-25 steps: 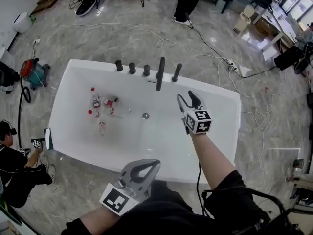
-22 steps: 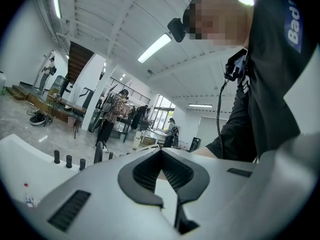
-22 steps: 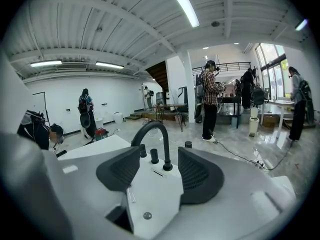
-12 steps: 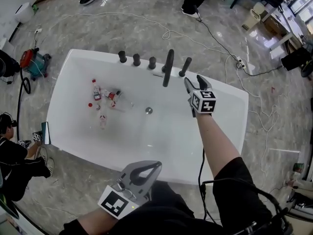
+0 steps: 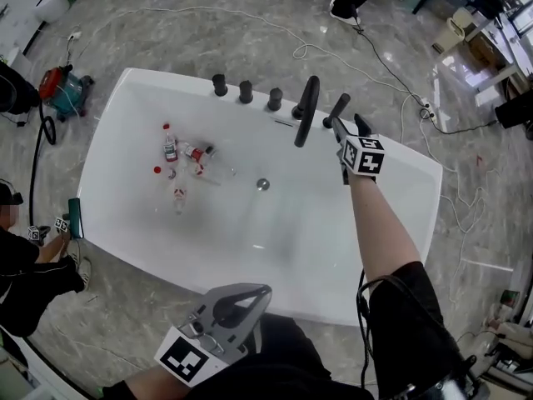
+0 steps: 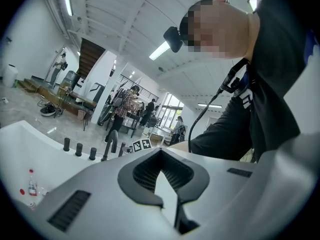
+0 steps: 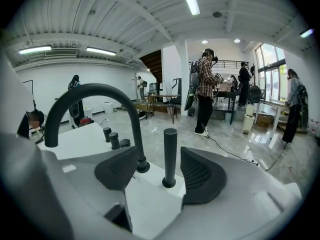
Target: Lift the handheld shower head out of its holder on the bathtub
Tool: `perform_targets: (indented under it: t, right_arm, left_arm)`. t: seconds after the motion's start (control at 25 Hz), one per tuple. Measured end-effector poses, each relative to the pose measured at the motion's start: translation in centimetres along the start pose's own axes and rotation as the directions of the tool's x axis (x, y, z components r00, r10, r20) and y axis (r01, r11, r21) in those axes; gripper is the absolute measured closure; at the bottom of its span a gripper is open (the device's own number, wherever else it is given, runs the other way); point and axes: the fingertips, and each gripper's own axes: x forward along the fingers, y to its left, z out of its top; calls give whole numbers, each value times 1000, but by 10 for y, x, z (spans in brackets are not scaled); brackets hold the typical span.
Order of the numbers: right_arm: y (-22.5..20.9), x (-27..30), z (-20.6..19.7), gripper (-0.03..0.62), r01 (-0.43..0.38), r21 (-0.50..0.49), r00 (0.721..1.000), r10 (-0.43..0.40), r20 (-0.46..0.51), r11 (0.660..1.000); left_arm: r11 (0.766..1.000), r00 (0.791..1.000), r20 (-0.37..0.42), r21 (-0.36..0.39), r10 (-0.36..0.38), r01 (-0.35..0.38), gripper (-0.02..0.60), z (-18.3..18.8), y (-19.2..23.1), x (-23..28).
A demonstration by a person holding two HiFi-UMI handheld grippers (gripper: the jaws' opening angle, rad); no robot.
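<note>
The handheld shower head point(image 5: 337, 110) is a dark upright stick in its holder on the far rim of the white bathtub point(image 5: 125, 123). My right gripper point(image 5: 349, 125) has reached it. In the right gripper view the shower head point(image 7: 170, 154) stands between the two jaws of the right gripper point(image 7: 158, 159). They have just been opening and are open, with neither pad touching the stick. My left gripper point(image 5: 265, 290) hangs low over the near rim; the left gripper view shows the left gripper point(image 6: 159, 153) shut on nothing.
A tall curved spout point(image 5: 306, 111) stands just left of the shower head, close to my left jaw. Three dark knobs point(image 5: 246, 92) line the rim further left. Small bottles point(image 5: 179, 152) and a drain point(image 5: 263, 184) lie in the tub. Cables cross the floor; a person point(image 5: 21, 261) crouches at left.
My right gripper has moved across the tub to the far rim, and now frames the shower head with wider jaws. The left gripper has sunk slightly toward the near rim.
</note>
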Motion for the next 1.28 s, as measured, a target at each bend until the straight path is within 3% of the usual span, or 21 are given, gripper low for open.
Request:
perform_targets:
  t: [0.8, 0.92, 1.08, 1.28]
  right_arm:
    - [-35, 90, -33, 379, 58, 14, 997, -57, -57, 998]
    - [-36, 90, -35, 458, 49, 24, 997, -47, -67, 999]
    - [-30, 82, -31, 461, 40, 1, 996, -40, -77, 999]
    - [-26, 52, -9, 462, 47, -11, 999, -47, 3, 999]
  left_arm:
    - [999, 995, -94, -22, 38, -40, 581, -45, 41, -7]
    - [999, 993, -111, -29, 42, -45, 581, -50, 40, -9]
    - [998, 993, -105, -30, 48, -52, 581, -47, 39, -12]
    - [999, 996, -91, -22, 27, -29, 581, -41, 26, -10]
